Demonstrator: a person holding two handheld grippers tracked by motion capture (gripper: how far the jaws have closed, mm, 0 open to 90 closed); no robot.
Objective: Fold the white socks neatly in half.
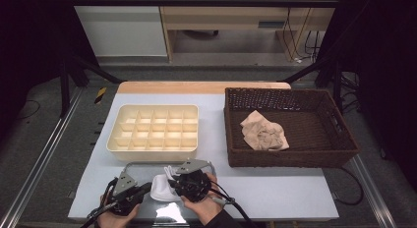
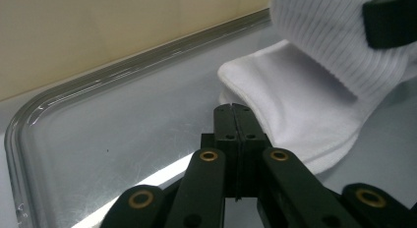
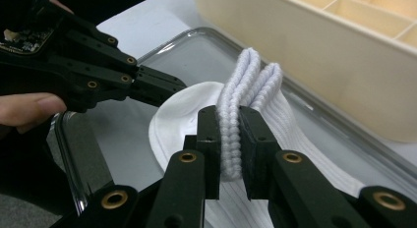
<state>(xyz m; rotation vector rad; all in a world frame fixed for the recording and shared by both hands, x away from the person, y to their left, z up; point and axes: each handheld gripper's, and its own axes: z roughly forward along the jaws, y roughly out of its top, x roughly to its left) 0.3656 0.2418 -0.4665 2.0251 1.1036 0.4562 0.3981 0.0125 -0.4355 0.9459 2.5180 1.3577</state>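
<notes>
My right gripper is clamped on the ribbed cuff of the white sock, which lies on the metal tray at the near edge of the table, just near of the cream divider box. My left gripper is closed tight at the sock's toe end; whether it has caught the fabric I cannot tell. I should fold the cuff toward the toe evenly, keeping both layers pinched.

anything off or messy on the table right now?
Nothing damaged or spilled. The white sock lies on the metal tray, its ribbed cuff bunched double in the right gripper. The left gripper is shut at the sock's edge, apparently on nothing. A beige cloth sits crumpled in the wicker basket. The divided box looks empty.
</notes>
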